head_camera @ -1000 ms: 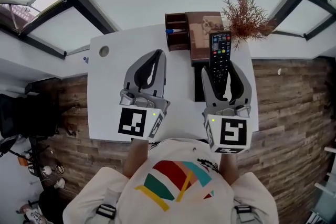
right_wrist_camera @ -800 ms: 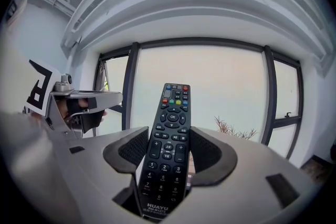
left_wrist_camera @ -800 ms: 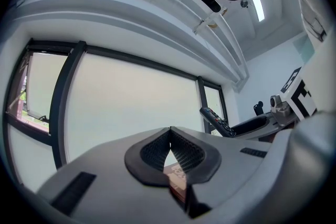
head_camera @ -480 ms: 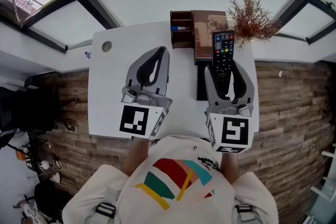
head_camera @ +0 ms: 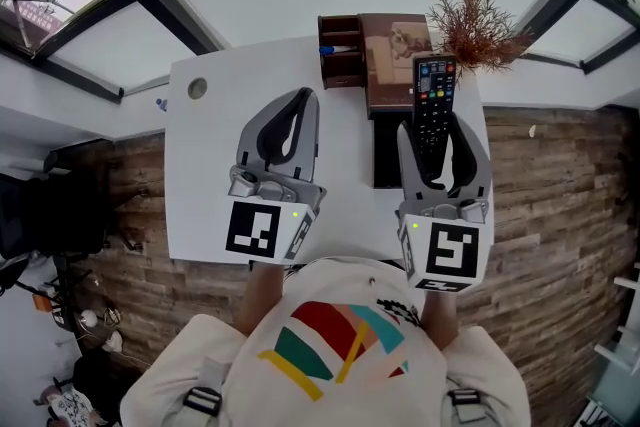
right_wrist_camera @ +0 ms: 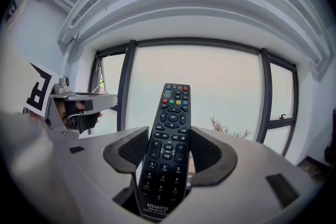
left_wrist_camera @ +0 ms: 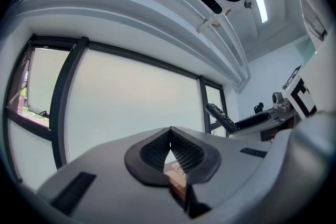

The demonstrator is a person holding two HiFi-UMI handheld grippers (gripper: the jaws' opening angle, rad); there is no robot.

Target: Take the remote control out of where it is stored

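The right gripper (head_camera: 436, 129) fingers clamp the remote control (right_wrist_camera: 169, 140) by its narrow sides — probably light, stiff, slick plastic. At its nine o'clock, the left gripper (left_wrist_camera: 169, 150) is closed and empty.

The person wears a cream T-shirt (head_camera: 335, 370) printed with red, teal, yellow and peach bands, and grey shoulder straps (head_camera: 202, 402) with black buckles. The left gripper (head_camera: 303, 95) and right gripper (head_camera: 433, 123) have curved grey jaws lined with black ribbed pads (right_wrist_camera: 132, 148). Each carries a white cube (head_camera: 255, 230) with black square markers and a small green light (head_camera: 294, 214).
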